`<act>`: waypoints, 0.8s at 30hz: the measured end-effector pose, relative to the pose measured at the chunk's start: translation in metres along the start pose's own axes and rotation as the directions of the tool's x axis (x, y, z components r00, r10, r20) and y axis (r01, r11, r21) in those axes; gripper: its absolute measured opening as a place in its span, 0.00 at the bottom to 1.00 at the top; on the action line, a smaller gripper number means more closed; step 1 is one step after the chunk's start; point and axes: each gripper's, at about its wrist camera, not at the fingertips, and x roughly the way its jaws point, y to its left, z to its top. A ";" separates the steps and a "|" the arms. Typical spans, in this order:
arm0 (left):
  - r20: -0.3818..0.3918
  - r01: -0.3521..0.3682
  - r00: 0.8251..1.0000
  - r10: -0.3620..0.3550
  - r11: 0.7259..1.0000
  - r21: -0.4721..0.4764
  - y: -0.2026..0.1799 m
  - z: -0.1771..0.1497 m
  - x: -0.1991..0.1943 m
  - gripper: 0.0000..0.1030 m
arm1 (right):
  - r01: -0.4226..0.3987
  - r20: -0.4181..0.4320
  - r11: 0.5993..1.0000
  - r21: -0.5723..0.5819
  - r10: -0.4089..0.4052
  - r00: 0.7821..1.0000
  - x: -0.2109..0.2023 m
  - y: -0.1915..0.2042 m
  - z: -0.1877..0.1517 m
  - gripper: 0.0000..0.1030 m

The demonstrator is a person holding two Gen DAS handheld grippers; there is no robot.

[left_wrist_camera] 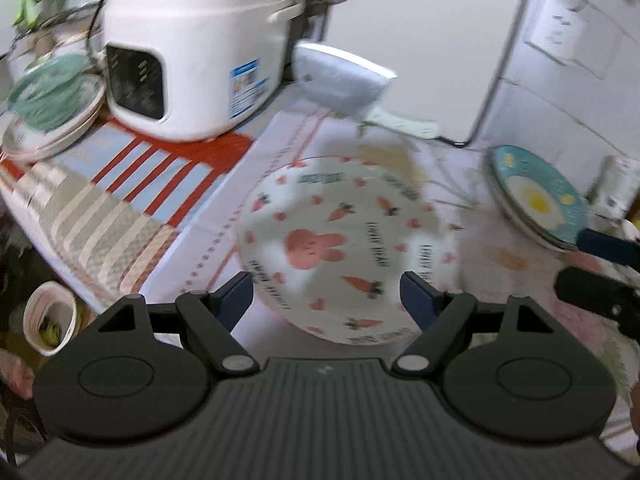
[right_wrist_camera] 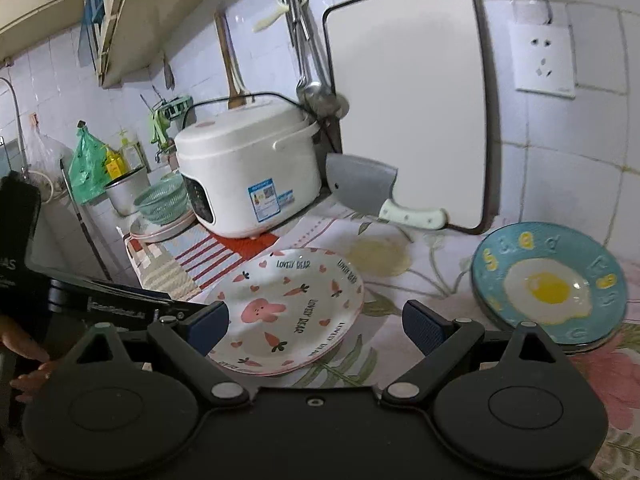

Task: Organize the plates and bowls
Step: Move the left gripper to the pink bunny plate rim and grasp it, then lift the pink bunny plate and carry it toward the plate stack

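left gripper (left_wrist_camera: 326, 294) jaws spread wide, empty, w/ the bunny plate (left_wrist_camera: 340, 248) just ahead at 12 o'clock on the floral cloth (left_wrist_camera: 500, 248). right gripper (right_wrist_camera: 316, 322) also spread, empty. egg plate (right_wrist_camera: 548, 284) sits at 2 o'clock. prob best: take one rim edge-on, lift level, stack w/o clinking.

White plate (right_wrist_camera: 288, 308) with pink bunny and carrots; teal plate (right_wrist_camera: 552, 284), seemingly fried-egg print.
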 end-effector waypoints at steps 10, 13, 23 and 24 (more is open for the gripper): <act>-0.029 -0.089 0.996 0.086 0.985 -0.148 0.030 -0.006 0.038 0.74 | -0.032 -0.070 0.994 0.105 0.039 0.997 0.067 -0.011 -0.012 0.89; -0.027 -0.094 0.995 0.091 0.983 -0.159 0.031 -0.008 0.044 0.63 | -0.020 -0.087 0.992 0.126 0.031 0.996 0.082 -0.016 -0.017 0.86; -0.073 -0.093 0.994 0.083 0.985 -0.143 0.027 -0.009 0.058 0.21 | -0.022 -0.150 0.960 0.280 0.066 0.987 0.111 -0.037 -0.023 0.38; -0.072 -0.094 0.994 0.084 0.985 -0.143 0.027 -0.009 0.058 0.21 | -0.015 -0.150 0.961 0.276 0.059 0.987 0.112 -0.036 -0.024 0.37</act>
